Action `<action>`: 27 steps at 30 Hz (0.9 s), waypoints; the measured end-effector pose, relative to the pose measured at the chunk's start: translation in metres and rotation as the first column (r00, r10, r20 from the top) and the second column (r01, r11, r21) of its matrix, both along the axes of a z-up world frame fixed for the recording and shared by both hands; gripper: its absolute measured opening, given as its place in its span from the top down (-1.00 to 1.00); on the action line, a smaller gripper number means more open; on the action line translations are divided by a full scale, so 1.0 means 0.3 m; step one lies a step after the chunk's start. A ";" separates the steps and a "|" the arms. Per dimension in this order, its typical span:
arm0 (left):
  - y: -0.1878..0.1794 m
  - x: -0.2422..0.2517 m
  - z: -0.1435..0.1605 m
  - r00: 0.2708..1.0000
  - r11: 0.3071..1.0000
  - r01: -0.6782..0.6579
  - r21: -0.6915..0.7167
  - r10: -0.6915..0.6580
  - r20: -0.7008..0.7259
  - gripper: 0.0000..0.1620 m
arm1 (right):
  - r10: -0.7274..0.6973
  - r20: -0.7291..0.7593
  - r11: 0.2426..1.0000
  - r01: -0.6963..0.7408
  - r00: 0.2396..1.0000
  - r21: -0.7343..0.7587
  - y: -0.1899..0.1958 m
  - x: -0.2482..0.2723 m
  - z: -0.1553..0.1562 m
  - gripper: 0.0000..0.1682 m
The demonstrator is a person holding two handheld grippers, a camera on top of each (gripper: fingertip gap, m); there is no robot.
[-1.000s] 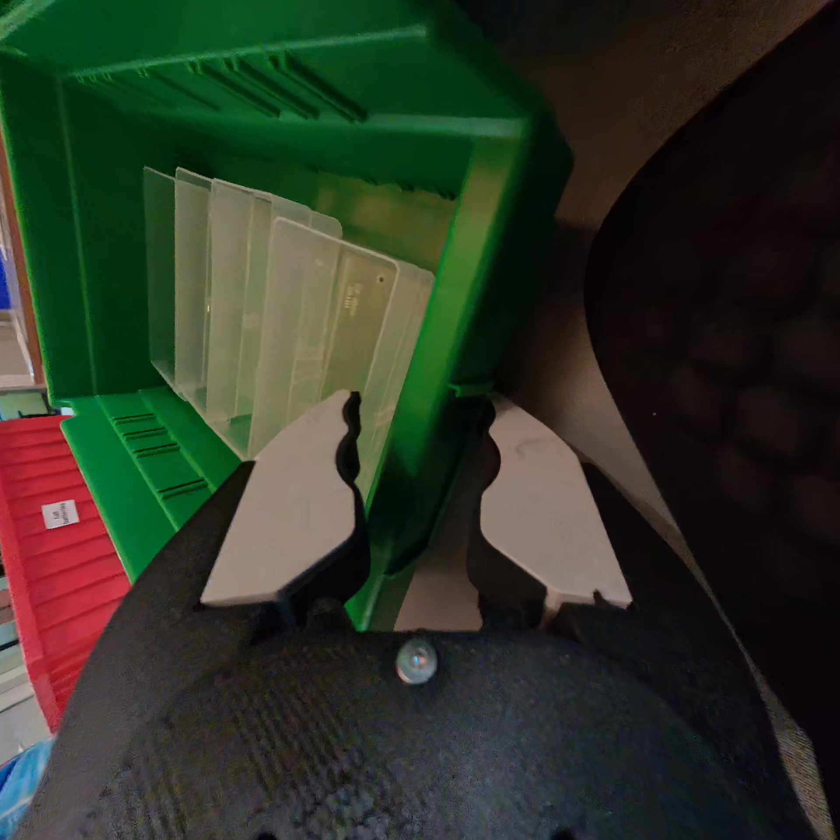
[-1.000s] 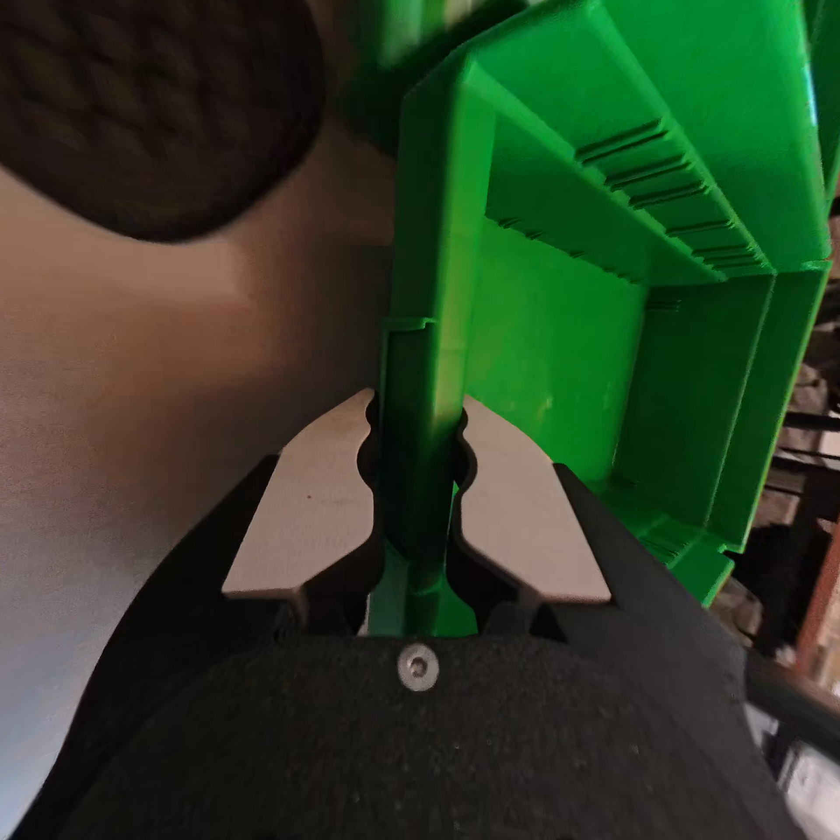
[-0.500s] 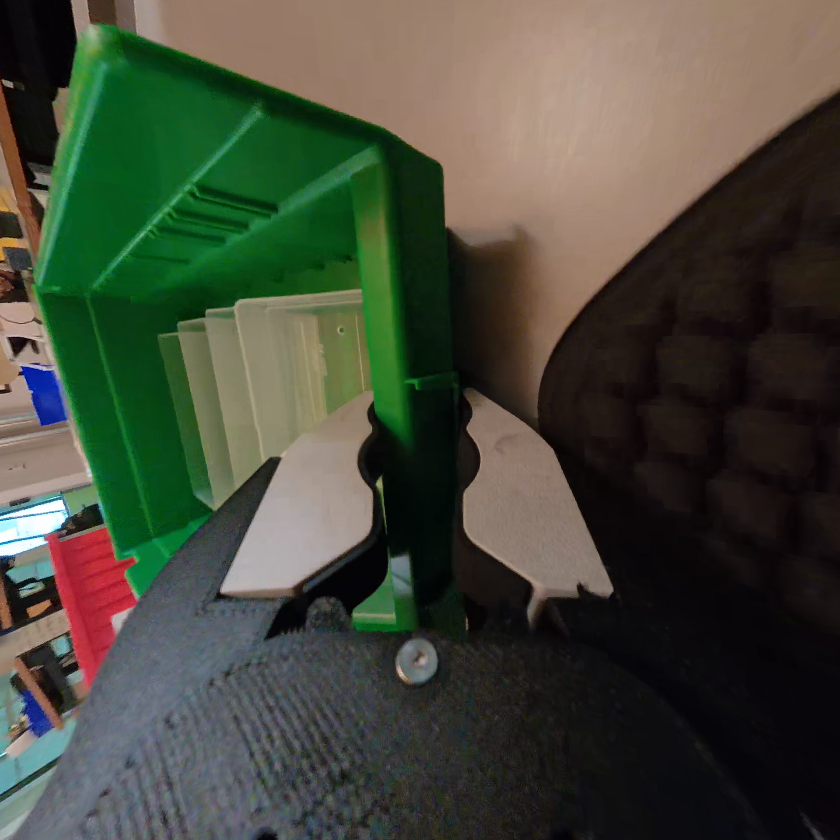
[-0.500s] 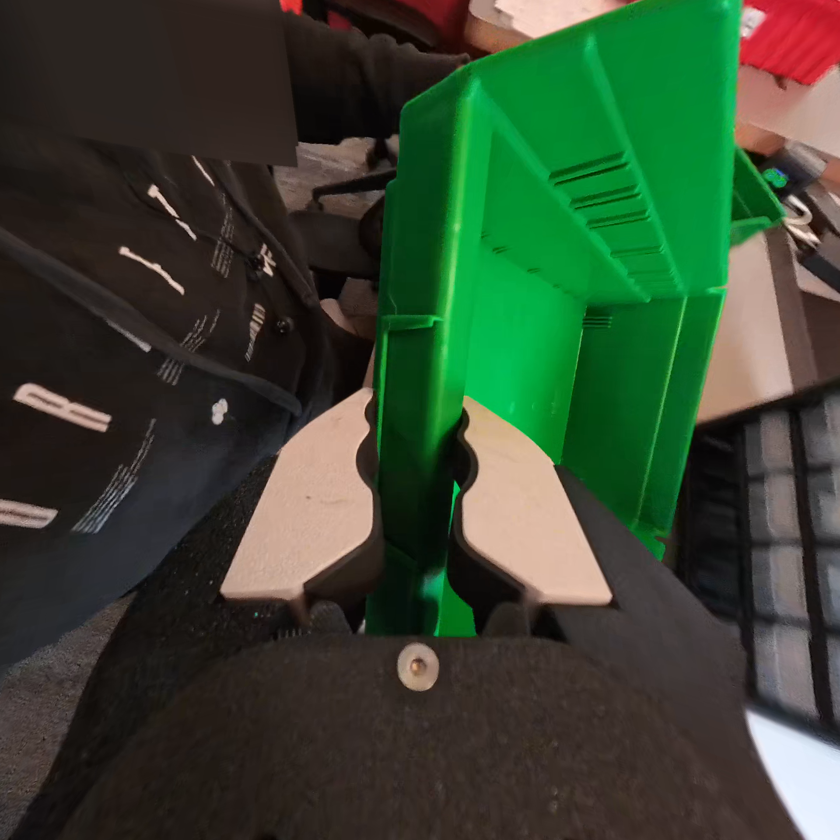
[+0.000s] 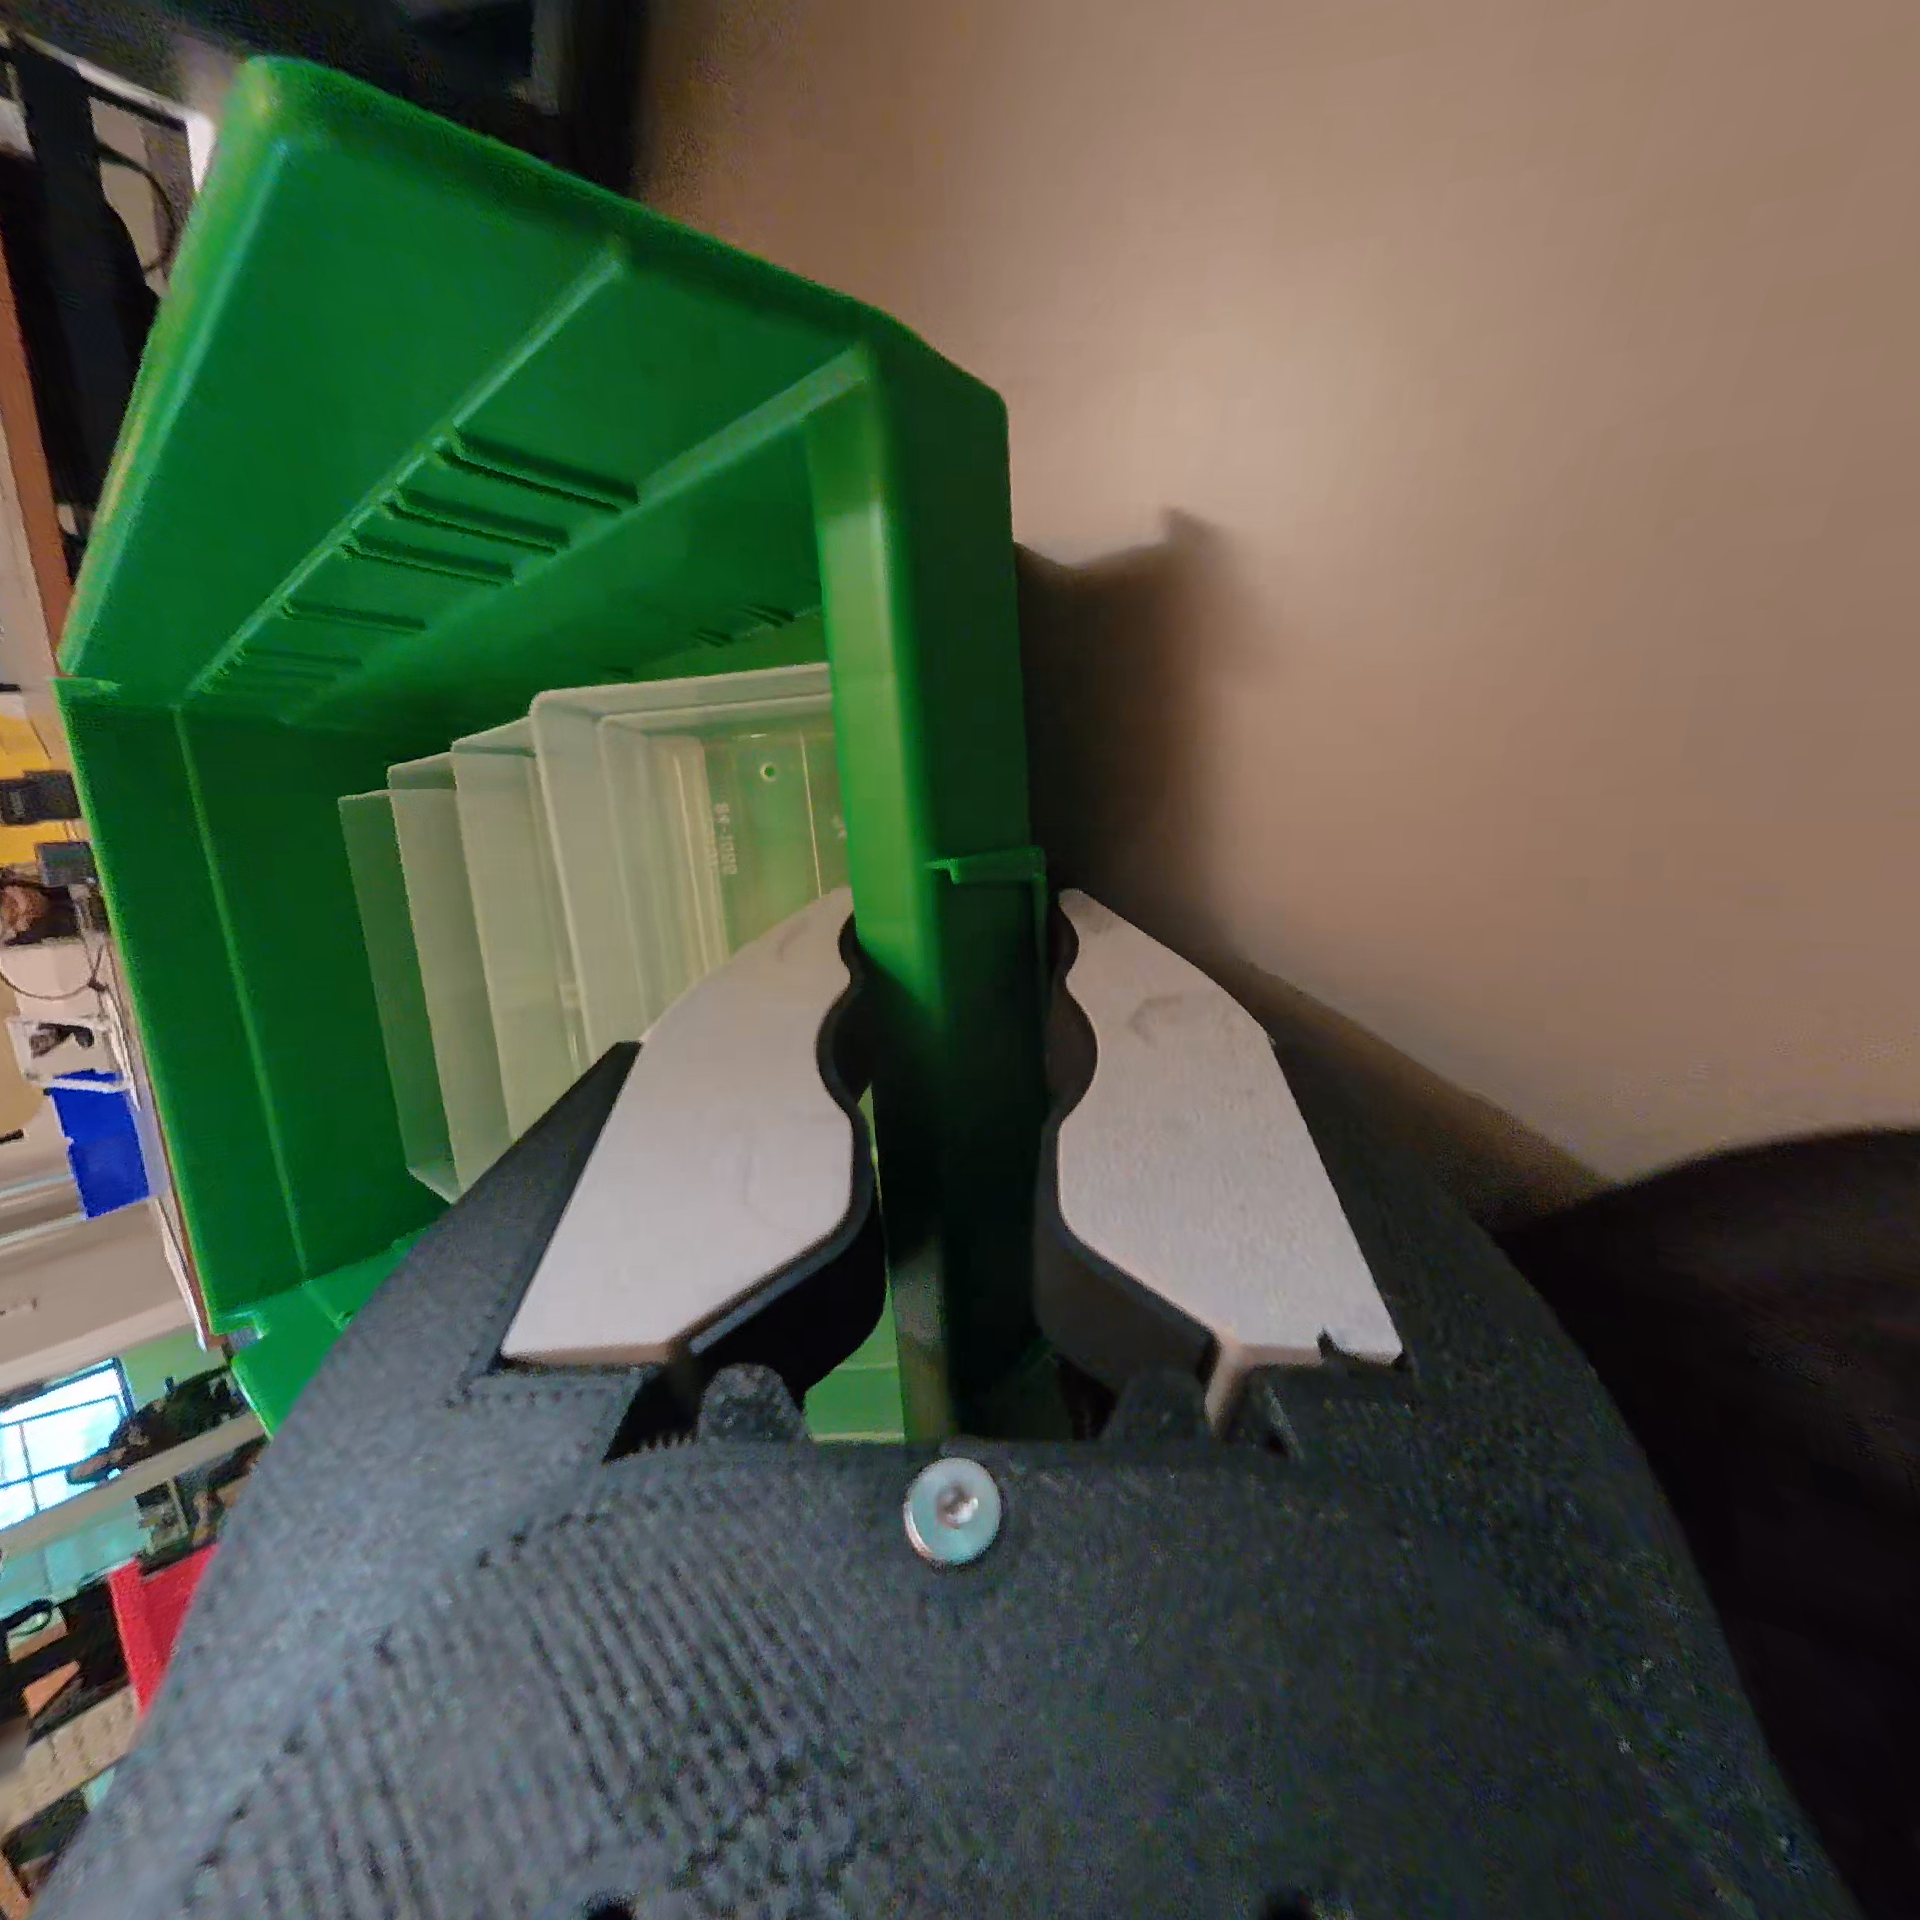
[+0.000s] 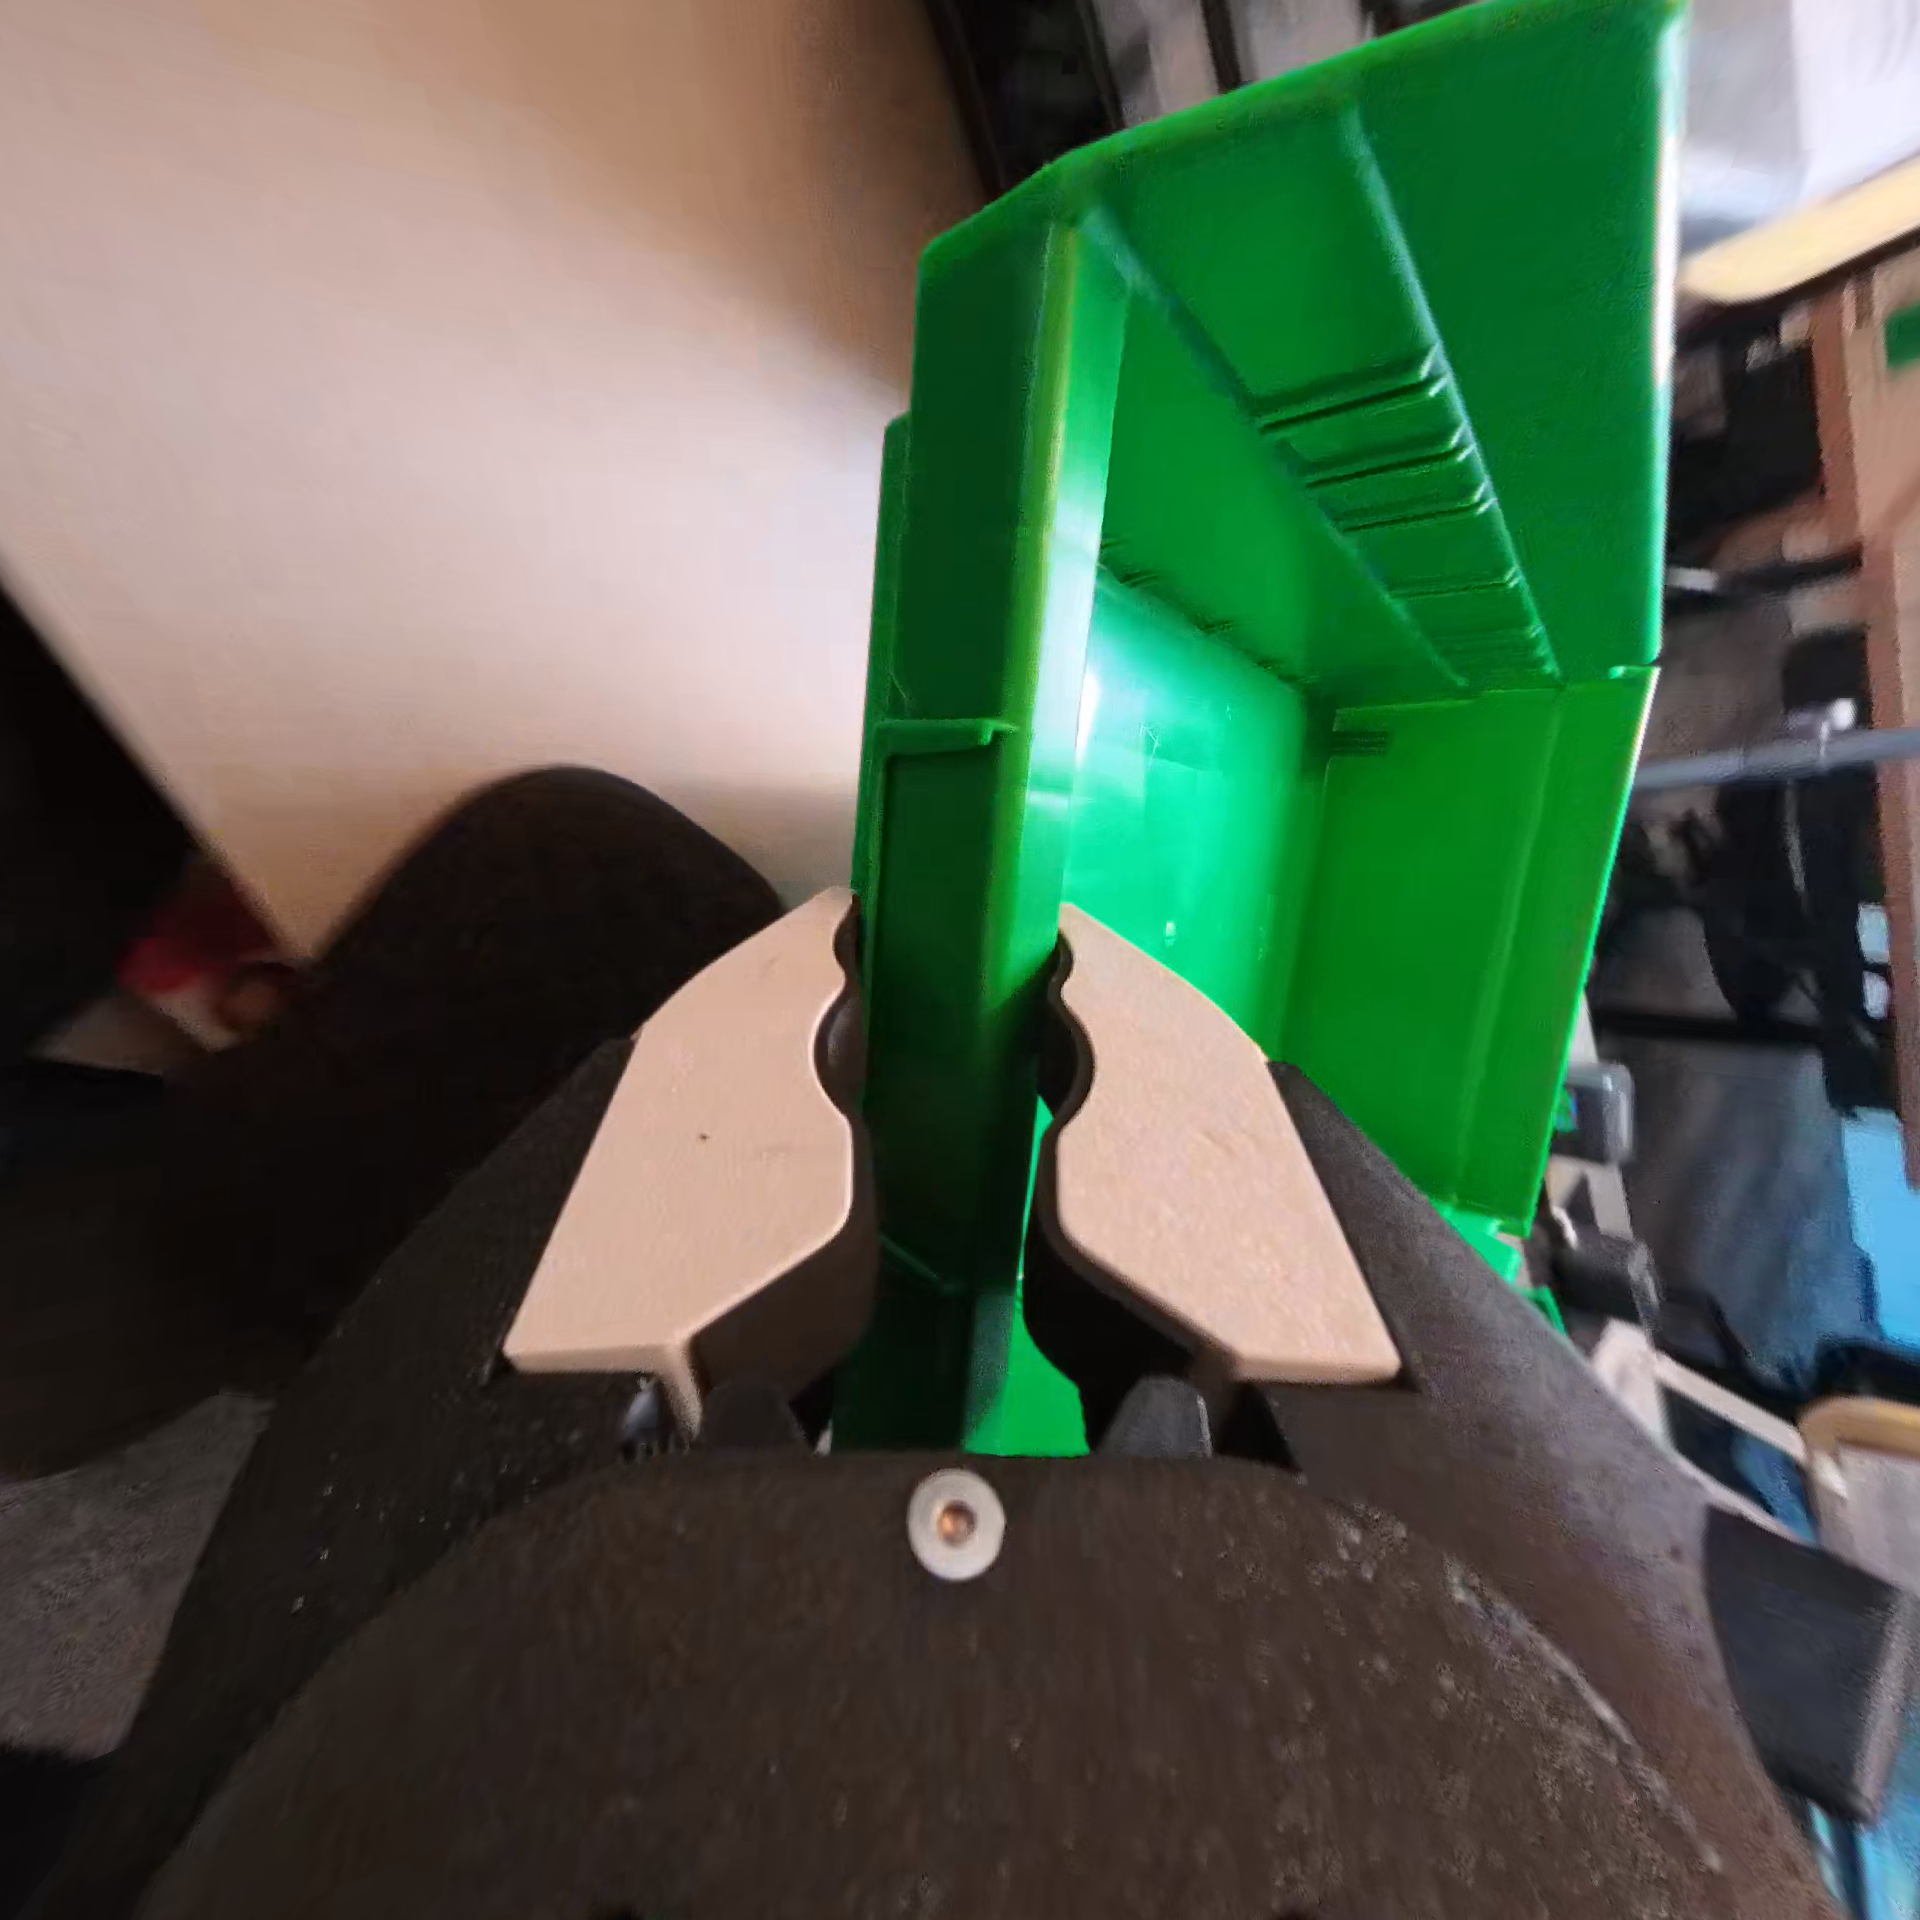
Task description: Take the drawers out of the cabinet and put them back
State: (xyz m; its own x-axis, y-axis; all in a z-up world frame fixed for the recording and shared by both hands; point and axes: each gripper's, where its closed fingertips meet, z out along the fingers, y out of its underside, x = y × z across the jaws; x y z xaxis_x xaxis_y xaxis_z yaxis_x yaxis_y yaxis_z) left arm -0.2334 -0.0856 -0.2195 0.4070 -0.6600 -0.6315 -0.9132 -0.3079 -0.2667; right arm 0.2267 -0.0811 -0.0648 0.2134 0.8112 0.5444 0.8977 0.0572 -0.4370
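My left gripper (image 5: 951, 935) is shut on the front wall of a green plastic drawer (image 5: 436, 436) and holds it in the air, tipped on its side. Several clear plastic dividers (image 5: 582, 914) stand inside that drawer. My right gripper (image 6: 951, 935) is shut on the front wall of another green plastic drawer (image 6: 1299, 520), also held in the air and tipped. Its inside shows no contents. The cabinet is not in view.
A beige wall (image 5: 1455, 416) lies close behind the left drawer and also shows in the right wrist view (image 6: 416, 364). A dark rounded shape (image 6: 468, 935) sits low at the left. Cluttered shelves and gear (image 6: 1787, 727) fill the right edge. A red bin (image 5: 156, 1621) and a blue box (image 5: 99, 1143) sit far left.
My left gripper went from loose around the drawer wall to shut on it. Both drawers have swung round with the grippers; the background behind the right one changed from a person's dark clothing to the wall.
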 end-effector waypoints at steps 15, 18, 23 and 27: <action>0.219 0.015 0.002 0.999 1.000 0.011 0.014 -0.012 0.032 0.62 | -0.115 0.239 0.979 0.069 0.964 0.192 0.727 0.118 -0.497 0.63; 0.257 -0.002 0.002 0.999 1.000 -0.005 0.019 0.004 0.036 0.62 | -0.227 0.163 0.961 0.195 0.960 0.194 0.757 0.106 -0.442 0.40; 0.315 -0.028 0.004 0.999 0.999 -0.021 0.040 0.019 0.043 0.61 | -0.086 -0.364 0.992 0.113 0.927 0.051 0.613 -0.238 -0.179 0.49; 0.331 -0.037 0.008 1.000 0.997 -0.024 0.078 0.022 0.017 0.62 | -0.188 -0.469 0.977 0.113 0.863 -0.183 0.627 -0.424 -0.272 0.40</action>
